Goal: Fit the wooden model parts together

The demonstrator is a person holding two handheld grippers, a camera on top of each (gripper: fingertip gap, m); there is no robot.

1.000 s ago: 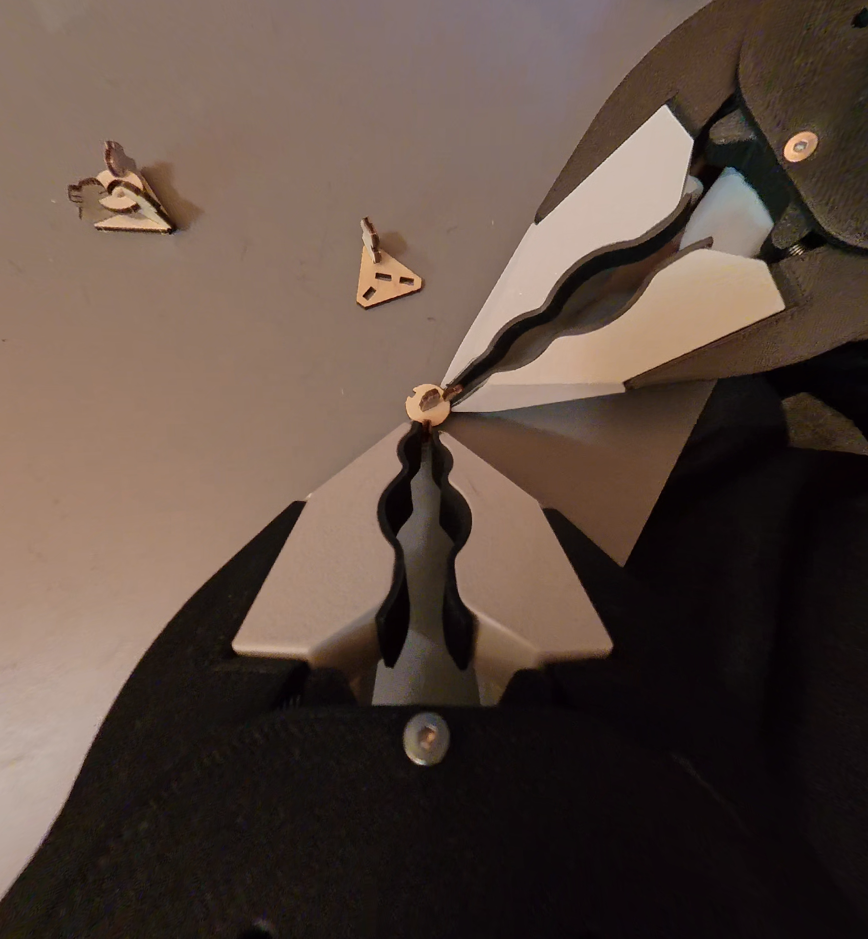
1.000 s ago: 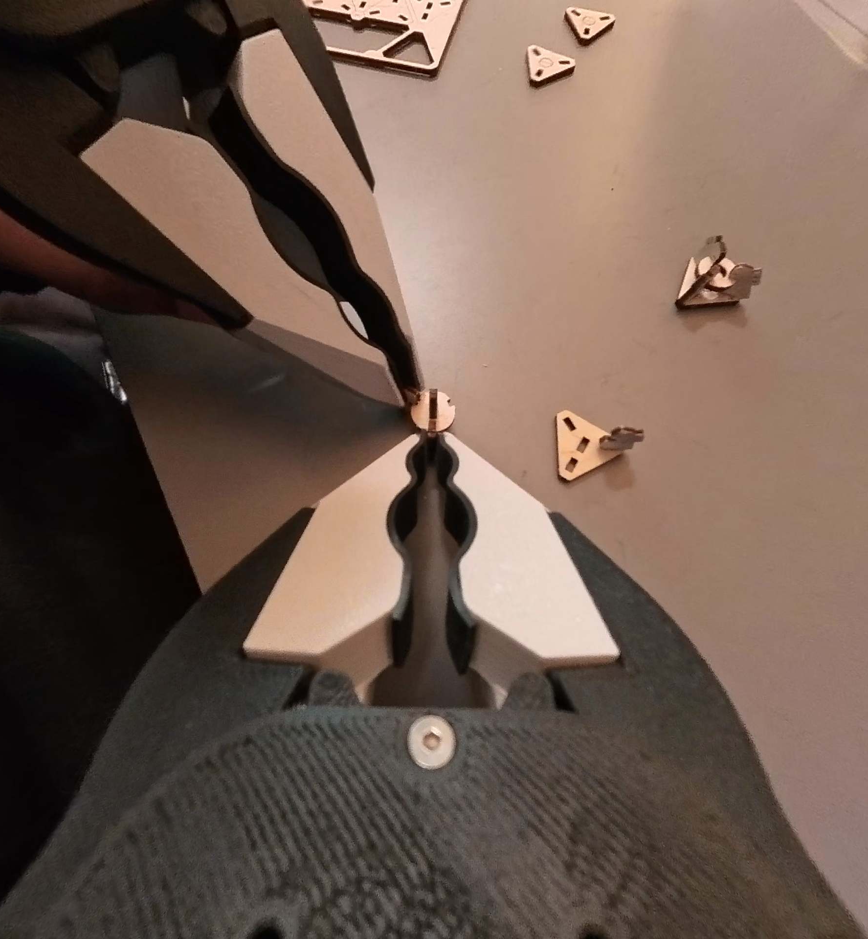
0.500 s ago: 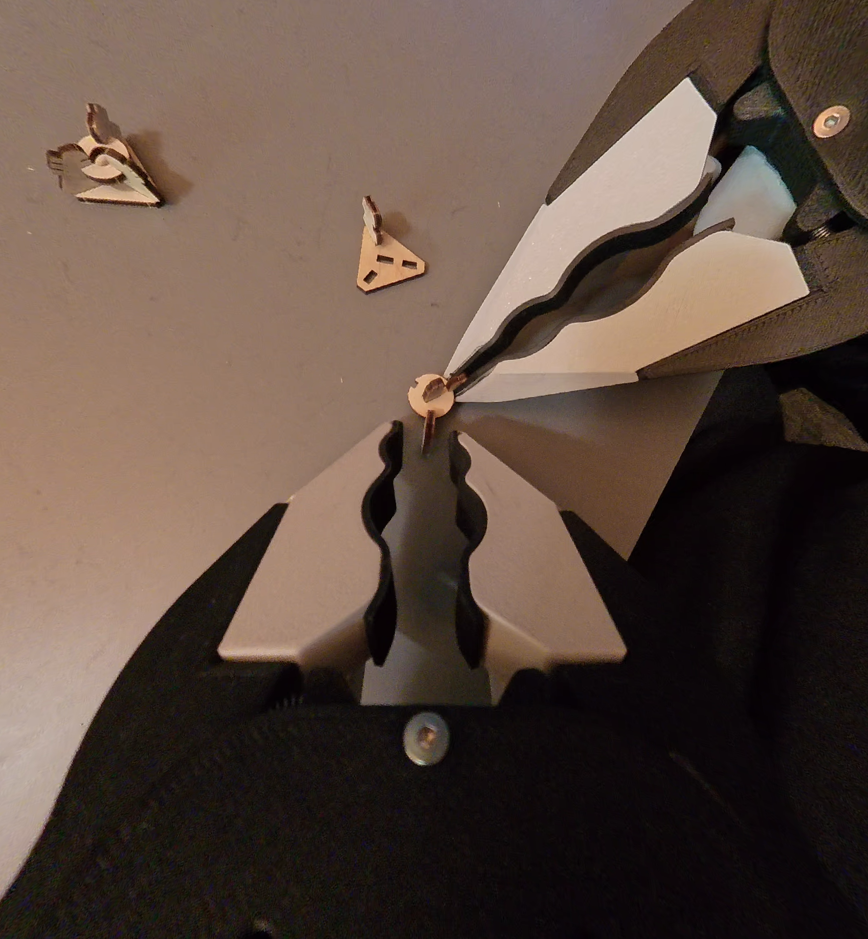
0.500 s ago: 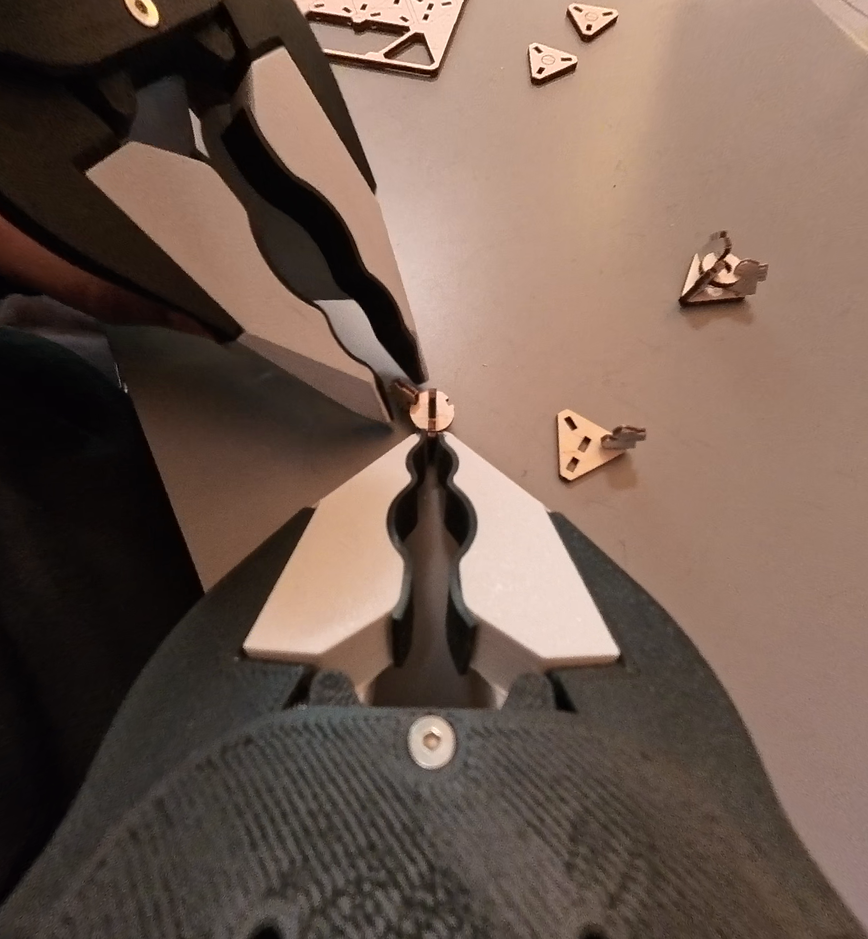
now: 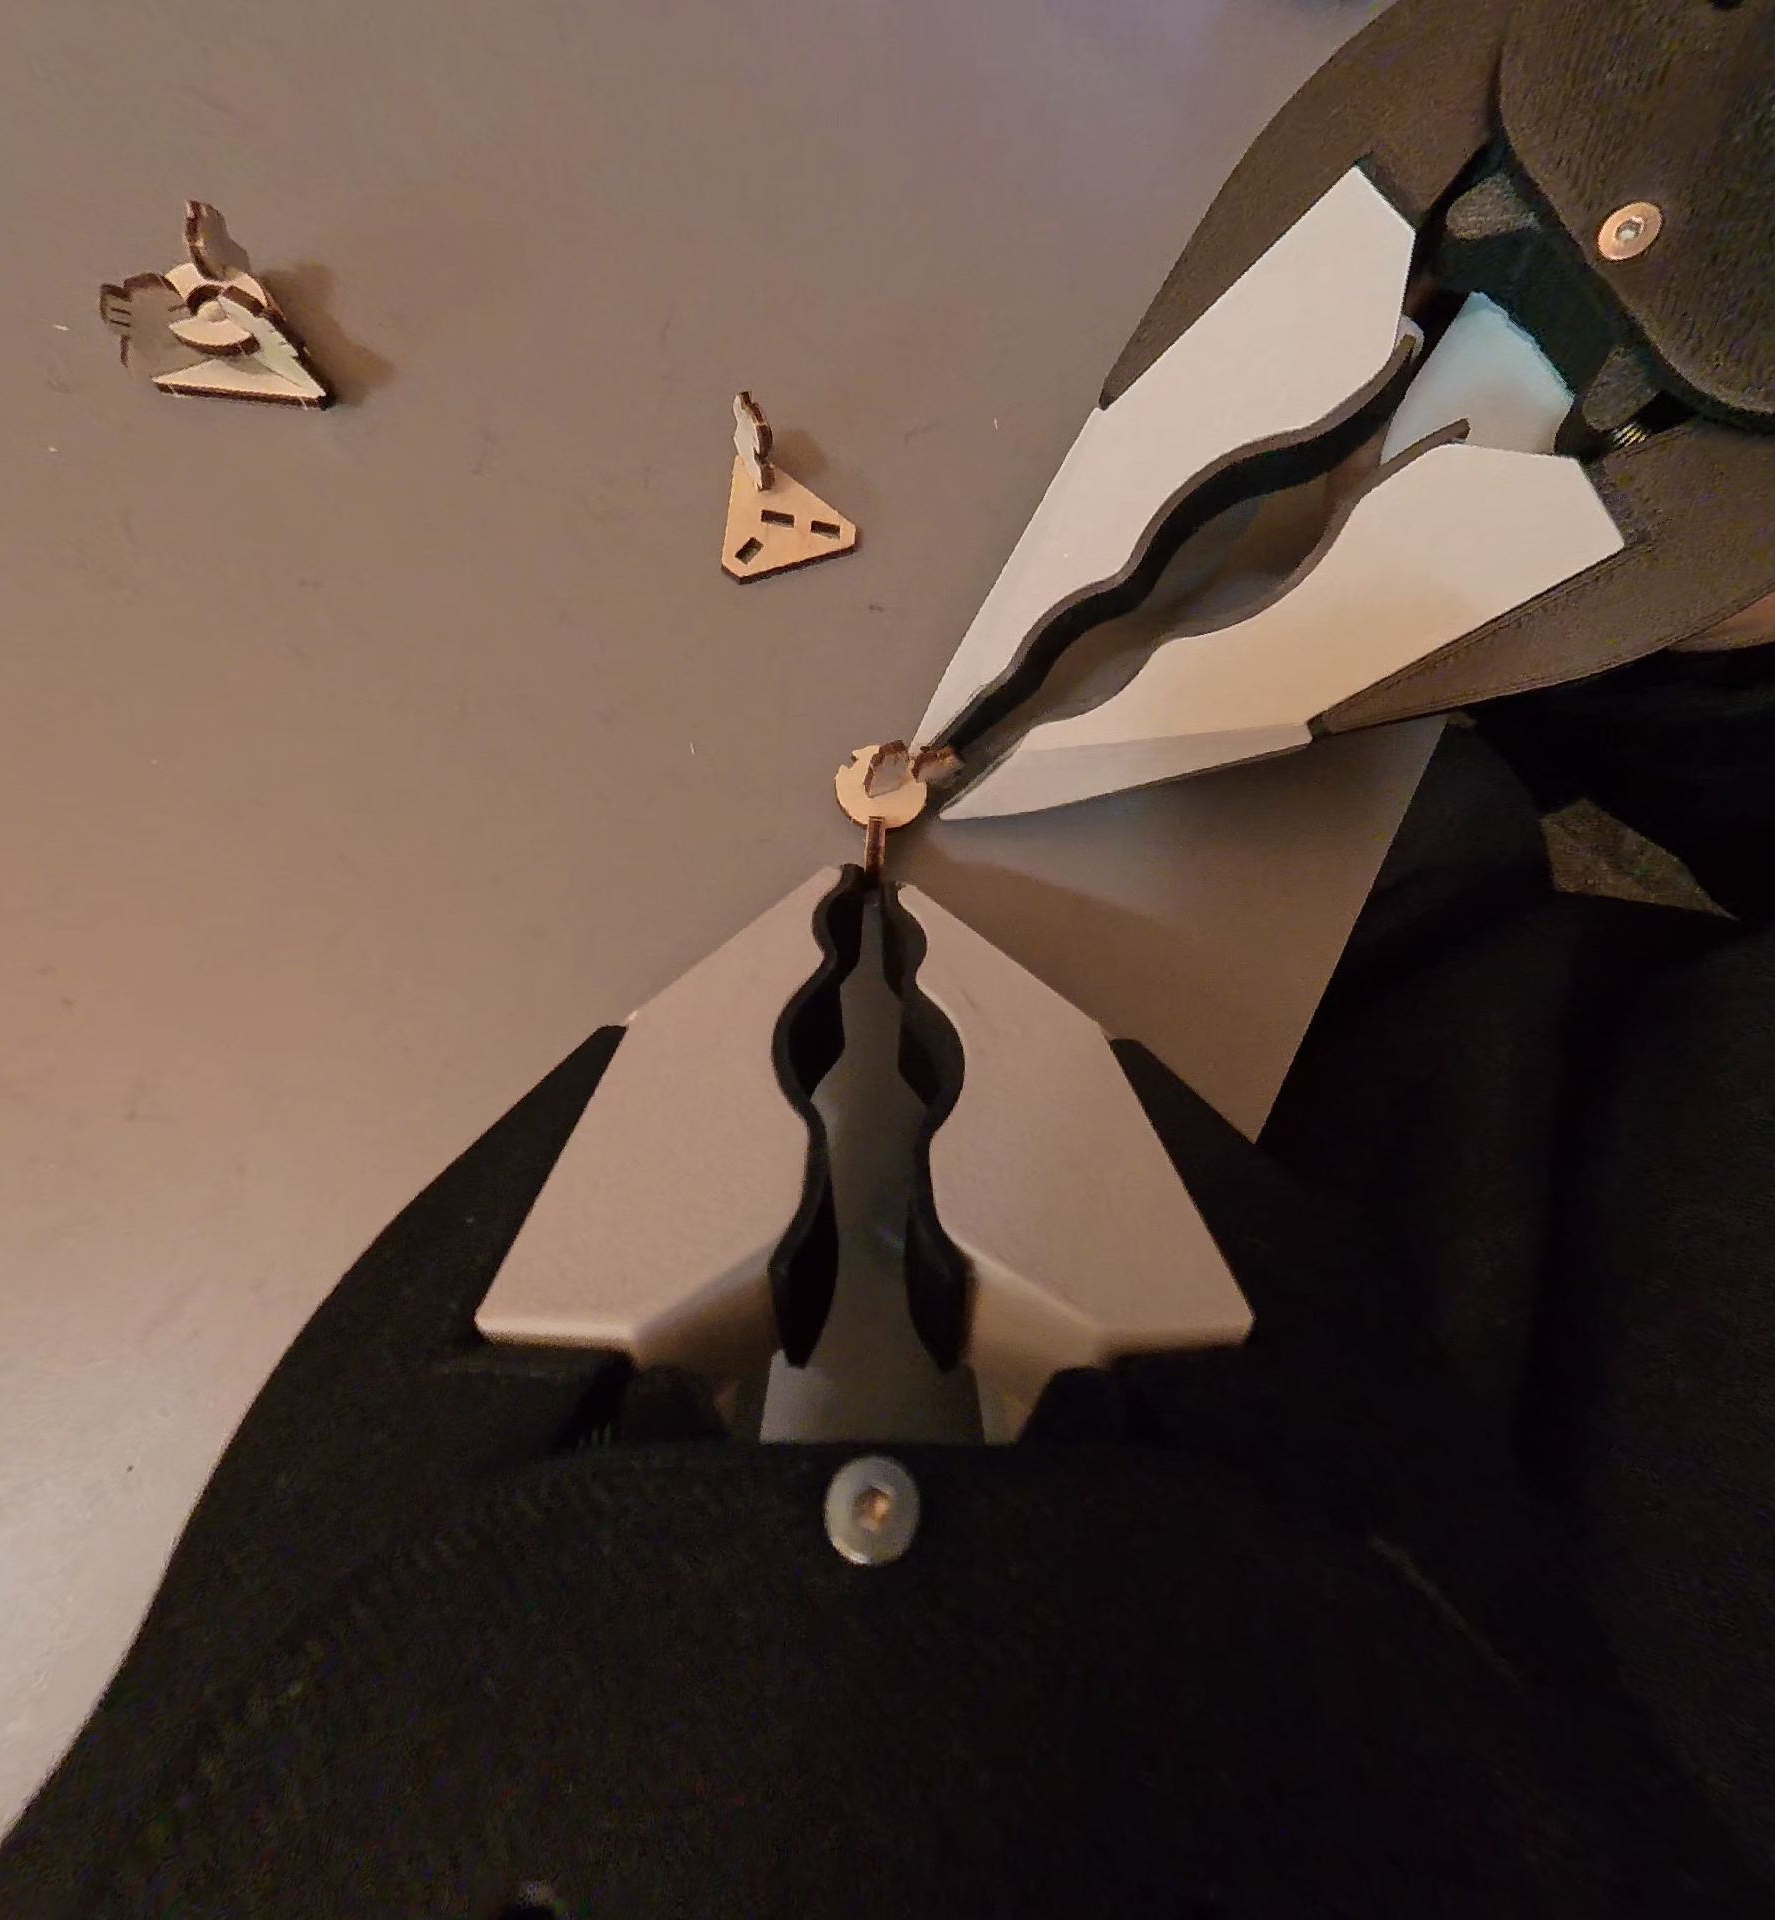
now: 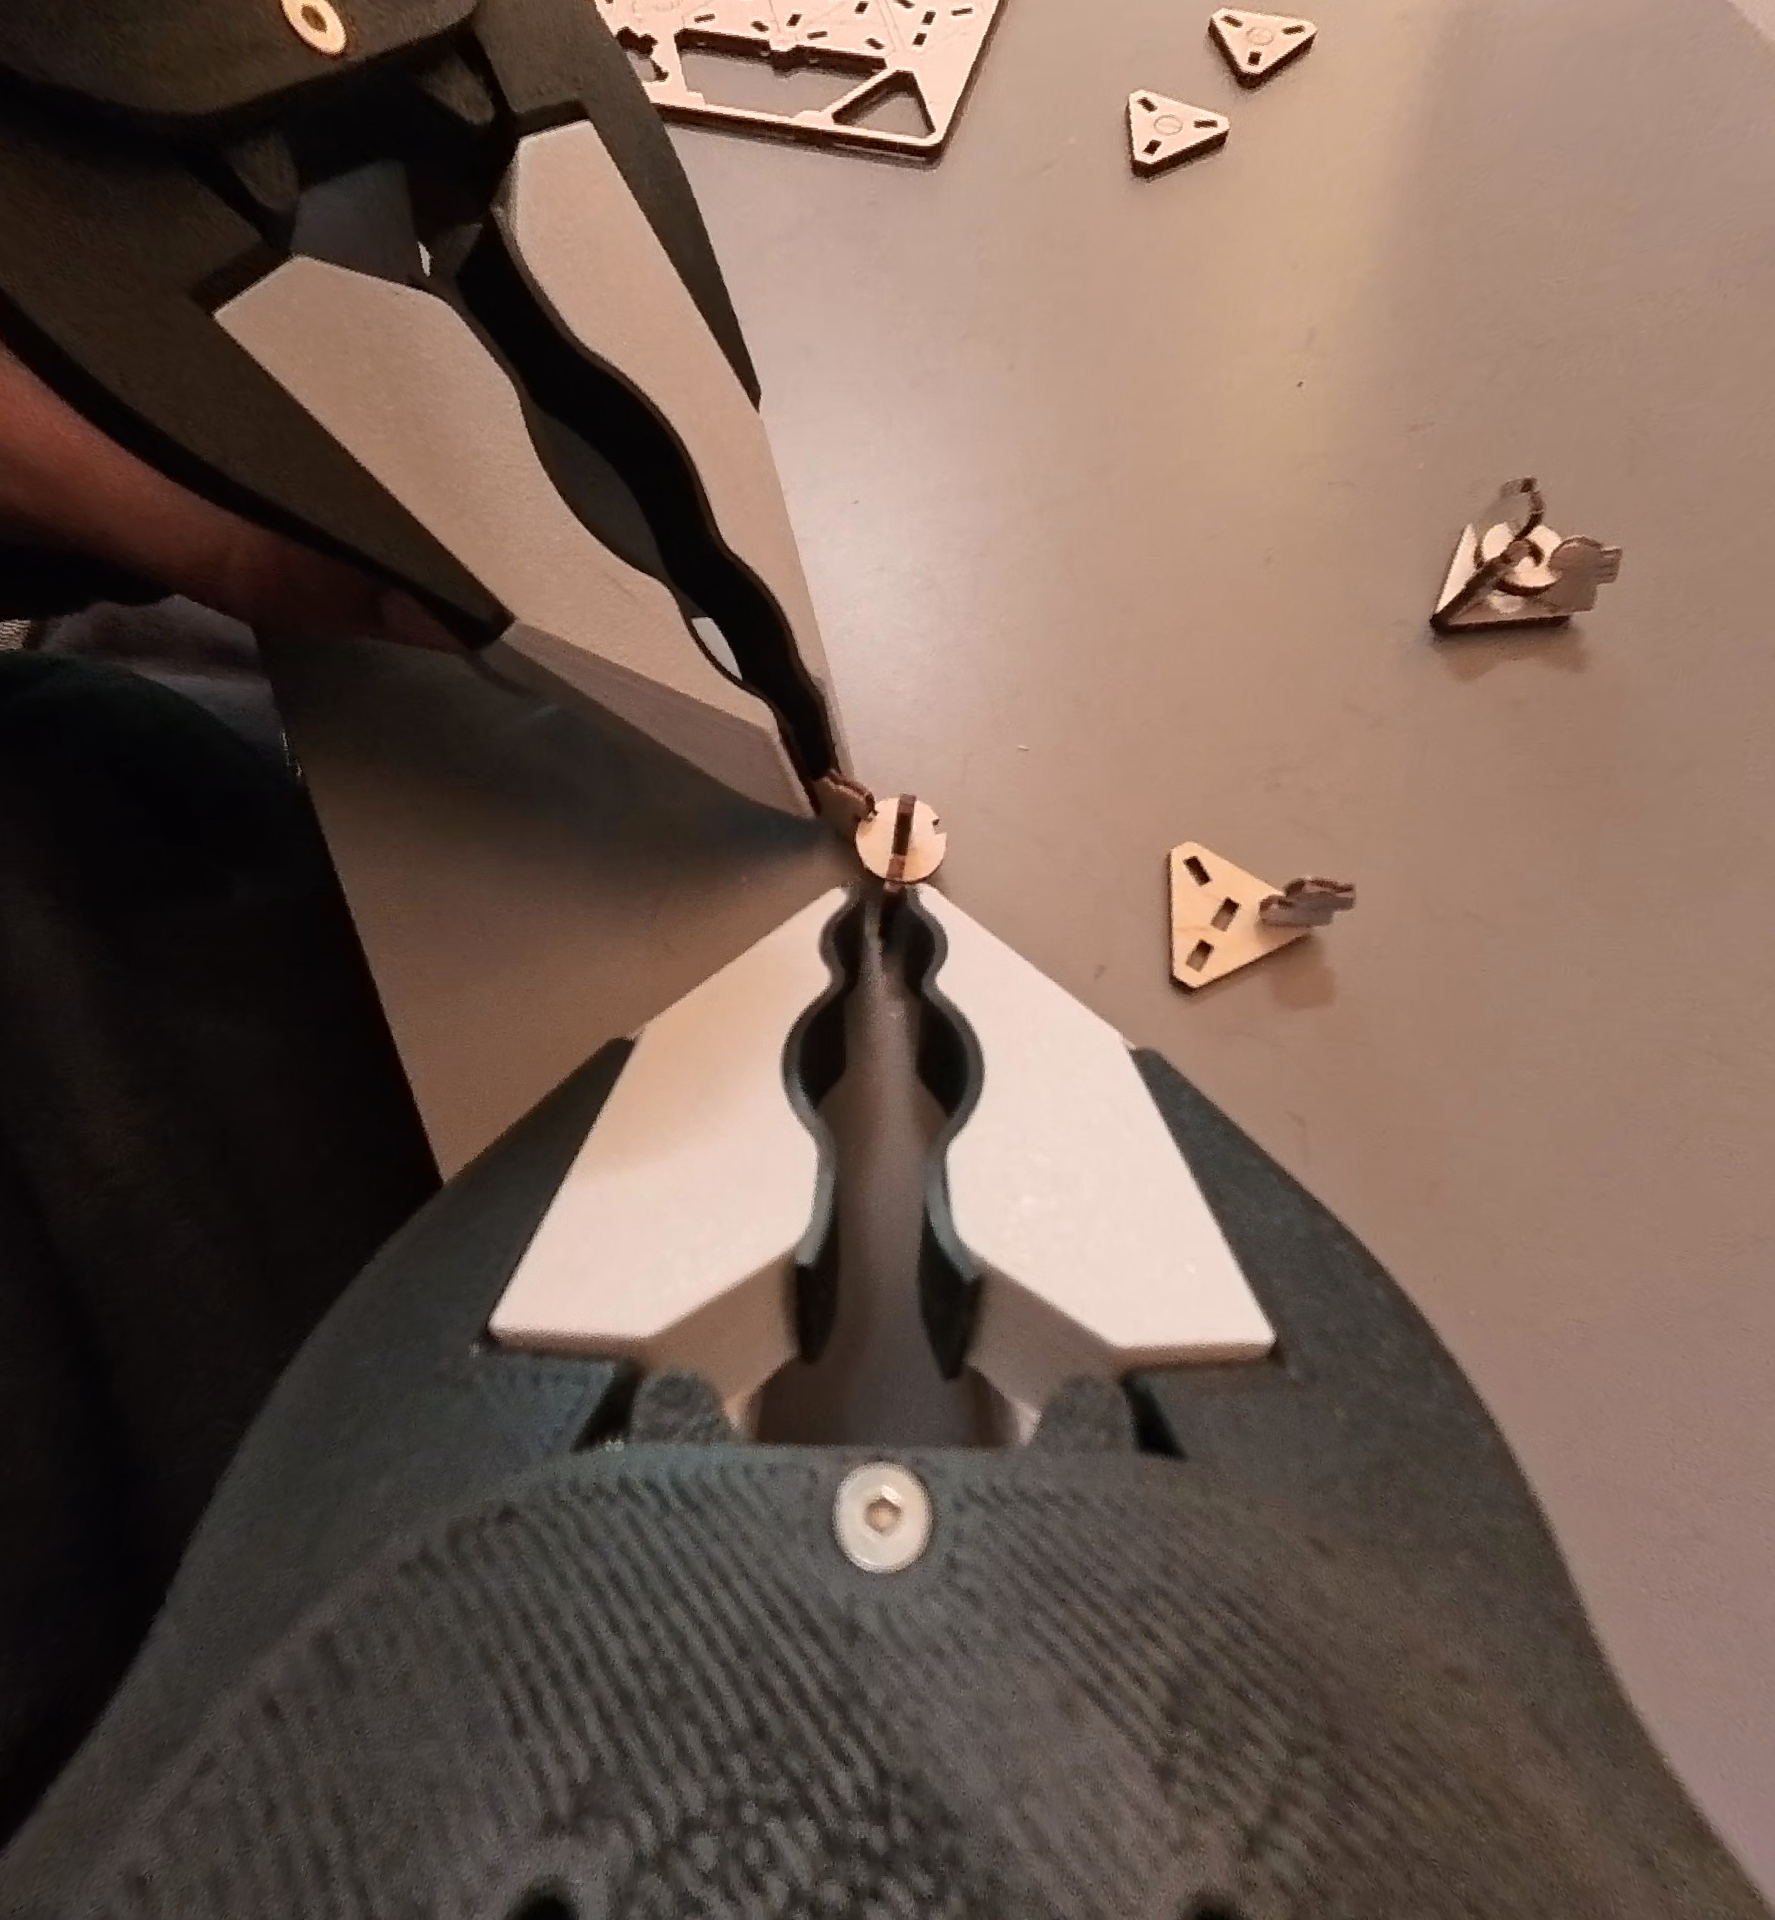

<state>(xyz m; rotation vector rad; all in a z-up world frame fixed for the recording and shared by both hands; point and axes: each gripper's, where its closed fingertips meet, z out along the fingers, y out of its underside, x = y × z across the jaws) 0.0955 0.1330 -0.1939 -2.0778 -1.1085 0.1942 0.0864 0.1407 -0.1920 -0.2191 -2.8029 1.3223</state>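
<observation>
Holding: the left gripper (image 5: 872, 881) has its fingers narrow, nipping the thin tab (image 5: 875, 840) that sticks out beneath the wooden disc (image 5: 878, 798).
Change: half a second ago those fingers stood apart around that tab; now they have shut on it.
Right gripper (image 6: 883, 902): fingers narrow, tips pinched on a second tab (image 5: 940, 767) at the disc's edge.
Disc: above the surface (image 5: 447, 831), between both sets of fingertips.
Nearby: a triangular plate (image 5: 779, 525), well apart.

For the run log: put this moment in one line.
left hand-held gripper: shut on wooden tab | right hand-held gripper: shut on second tab | both tabs slotted in wooden disc | above table
</observation>
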